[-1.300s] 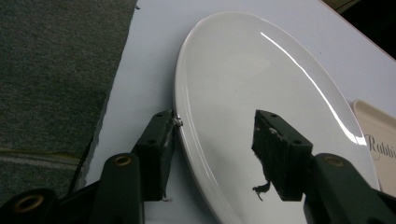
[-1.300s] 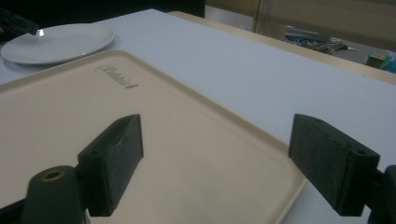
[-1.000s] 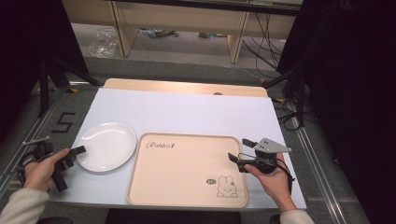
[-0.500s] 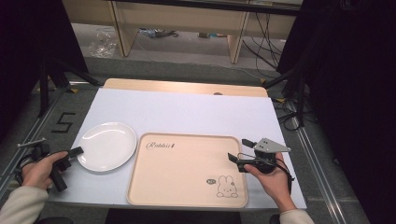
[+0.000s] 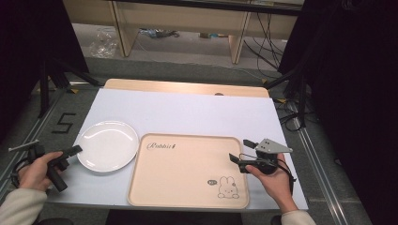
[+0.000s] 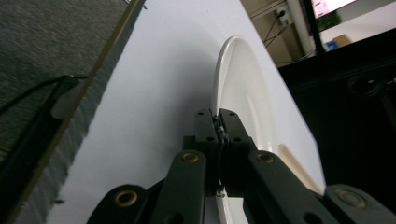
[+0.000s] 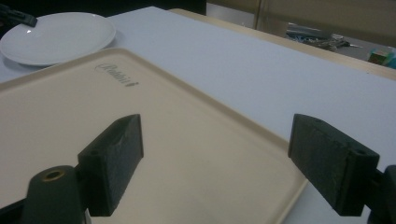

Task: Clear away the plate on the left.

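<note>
Left gripper (image 6: 218, 126) has just clamped the white plate (image 5: 107, 145) rim; thin bite, looks like, so it may slip when lifted. Right gripper (image 7: 215, 163) gapes, idle over the tray (image 5: 187, 164).

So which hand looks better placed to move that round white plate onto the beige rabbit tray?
The left. The left gripper has just closed its jaws on the rim of the round white plate, so it likely lifts next. The right gripper hangs open over the far edge of the beige rabbit tray.
</note>
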### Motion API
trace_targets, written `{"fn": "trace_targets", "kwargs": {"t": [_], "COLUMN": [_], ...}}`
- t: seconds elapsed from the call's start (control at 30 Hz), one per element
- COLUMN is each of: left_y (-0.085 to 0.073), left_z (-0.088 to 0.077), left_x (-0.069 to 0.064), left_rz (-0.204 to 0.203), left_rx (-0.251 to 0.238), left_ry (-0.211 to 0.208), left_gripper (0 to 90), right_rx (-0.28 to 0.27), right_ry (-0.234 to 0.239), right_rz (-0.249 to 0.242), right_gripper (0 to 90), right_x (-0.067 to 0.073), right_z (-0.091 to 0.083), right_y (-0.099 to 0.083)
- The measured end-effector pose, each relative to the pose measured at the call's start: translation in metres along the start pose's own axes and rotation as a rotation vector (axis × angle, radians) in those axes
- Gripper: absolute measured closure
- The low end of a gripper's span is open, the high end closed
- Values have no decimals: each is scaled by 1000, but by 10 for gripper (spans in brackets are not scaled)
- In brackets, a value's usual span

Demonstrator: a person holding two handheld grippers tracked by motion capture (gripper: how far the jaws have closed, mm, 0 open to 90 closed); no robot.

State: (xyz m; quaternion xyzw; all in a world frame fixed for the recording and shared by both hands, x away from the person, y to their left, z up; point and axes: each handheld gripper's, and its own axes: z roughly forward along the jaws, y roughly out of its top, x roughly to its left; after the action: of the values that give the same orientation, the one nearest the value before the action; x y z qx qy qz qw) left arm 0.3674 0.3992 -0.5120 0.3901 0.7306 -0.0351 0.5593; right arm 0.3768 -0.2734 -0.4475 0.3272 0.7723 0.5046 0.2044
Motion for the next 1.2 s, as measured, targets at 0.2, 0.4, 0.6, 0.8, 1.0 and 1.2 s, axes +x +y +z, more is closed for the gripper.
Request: {"fn": "trace_targets", "kwargs": {"t": [0.2,0.4,0.6,0.8,1.0,1.2], "left_y": [2,3,5,4,5,3], "left_z": [-3,-8,-12,-12,-14,-13], "left_x": [0,3,-3,-8,-15,-24], "left_rz": [1,-31,-33,-32,-33,-33], "left_rx": [-16,-43,-67,-72,-79,-76], "left_ry": [-6,14,-21,-44,-69,-92], "left_gripper": [872,871,871,871,871,870], "right_rx": [1,6,1,-2,-7,0], "right_ry": [-1,-1,-7,-5,-7,-6], "right_rz": [-18,2,-14,0,-18,3], "right_gripper": [189,189,189,190,190,190], "right_x": [-2,0,-2,-1,-2,-1], "right_z": [0,-1,-1,0,0,-1], "right_y": [0,0,0,0,0,0]}}
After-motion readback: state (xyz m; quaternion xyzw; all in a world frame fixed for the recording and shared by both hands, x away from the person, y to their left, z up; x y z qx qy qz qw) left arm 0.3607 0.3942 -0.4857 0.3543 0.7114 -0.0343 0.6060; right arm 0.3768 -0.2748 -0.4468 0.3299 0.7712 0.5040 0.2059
